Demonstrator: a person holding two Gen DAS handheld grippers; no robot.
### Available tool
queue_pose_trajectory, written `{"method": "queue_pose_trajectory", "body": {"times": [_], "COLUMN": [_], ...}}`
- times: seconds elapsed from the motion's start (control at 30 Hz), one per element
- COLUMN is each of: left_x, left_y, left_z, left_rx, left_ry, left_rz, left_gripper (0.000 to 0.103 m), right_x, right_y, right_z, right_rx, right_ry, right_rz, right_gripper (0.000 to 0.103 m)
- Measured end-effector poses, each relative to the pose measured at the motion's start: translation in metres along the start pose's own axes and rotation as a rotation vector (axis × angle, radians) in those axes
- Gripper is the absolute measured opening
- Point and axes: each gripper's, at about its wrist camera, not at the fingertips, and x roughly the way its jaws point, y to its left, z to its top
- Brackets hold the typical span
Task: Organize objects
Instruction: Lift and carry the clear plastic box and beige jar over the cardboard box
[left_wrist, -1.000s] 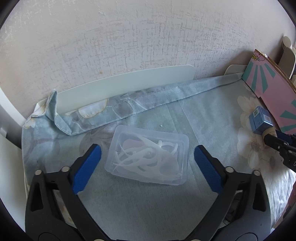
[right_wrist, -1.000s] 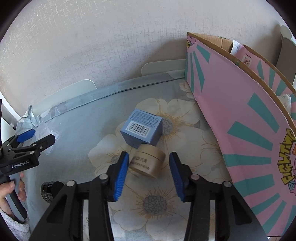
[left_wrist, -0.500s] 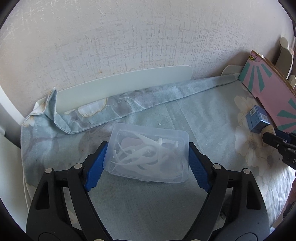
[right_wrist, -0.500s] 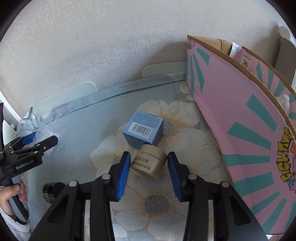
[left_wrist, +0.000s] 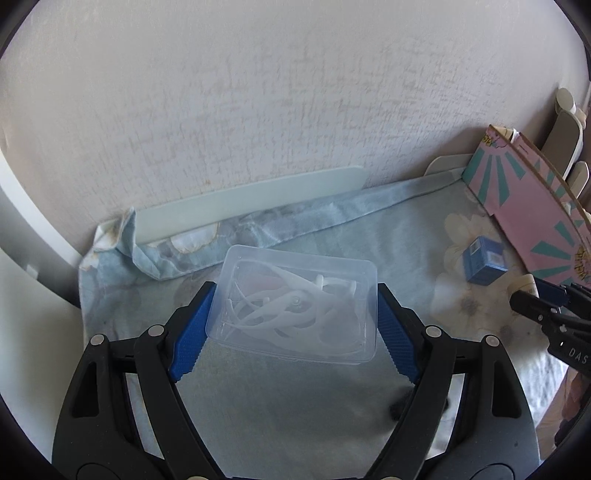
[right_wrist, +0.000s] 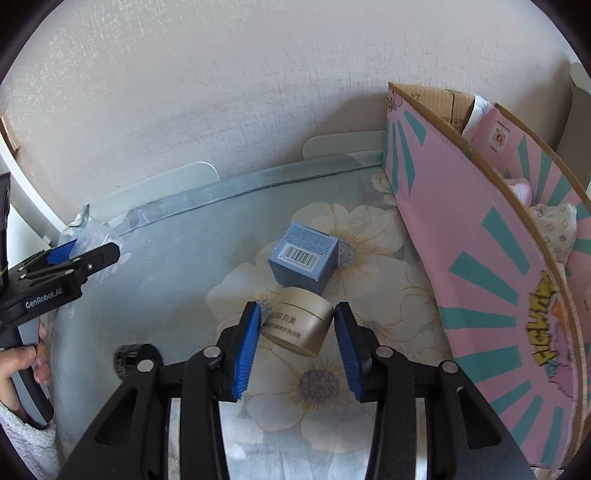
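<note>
Item 1: clear plastic case (left_wrist: 295, 306) of white picks, clamped by left gripper (left_wrist: 293, 328) above floral cloth (left_wrist: 406, 236); thin walls may flex and slip.
Item 2: tan jar (right_wrist: 297, 325) on the cloth beside blue box (right_wrist: 303, 258), straddled by right gripper (right_wrist: 295, 345), pads apparently short of contact; closing could roll it.

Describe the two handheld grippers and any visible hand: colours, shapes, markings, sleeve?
Both the left gripper and the right gripper have black skeletal frames with silver rivets and jaws lined with ribbed blue pads. Seen from outside, one reads "GenRobot.AI", the other "DAS". A bare hand grips the grey handle, with a white fuzzy sleeve.
</note>
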Motion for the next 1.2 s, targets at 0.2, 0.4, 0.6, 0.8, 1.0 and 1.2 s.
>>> {"method": "queue_pose_trajectory", "body": {"times": [0.2, 0.4, 0.6, 0.8, 1.0, 1.2], "left_x": [-0.027, -0.05, -0.067, -0.08, -0.085, -0.08], "left_y": [-0.013, -0.034, -0.055, -0.081, -0.108, -0.141], "left_z": [0.015, 0.037, 0.061, 0.085, 0.109, 0.134], "left_rx": [0.021, 0.041, 0.064, 0.109, 0.163, 0.229], "left_ry": [0.003, -0.004, -0.017, -0.037, -0.04, -0.037], "left_rz": [-0.003, -0.017, -0.036, -0.055, -0.093, -0.139], "left_gripper": [0.081, 0.081, 0.081, 0.081, 0.081, 0.081], "right_x": [-0.021, -0.045, -0.067, -0.088, -0.103, -0.116], "right_y": [-0.004, -0.009, -0.009, -0.009, -0.021, -0.04], "right_z": [0.006, 0.015, 0.03, 0.049, 0.068, 0.085], "right_rx": [-0.018, -0.035, -0.079, -0.128, -0.153, -0.143], "right_ry": [0.01, 0.008, -0.003, -0.029, -0.049, -0.057], "right_rz": [0.009, 0.025, 0.043, 0.06, 0.066, 0.056], "right_gripper": [0.038, 0.038, 0.038, 0.038, 0.038, 0.038]}}
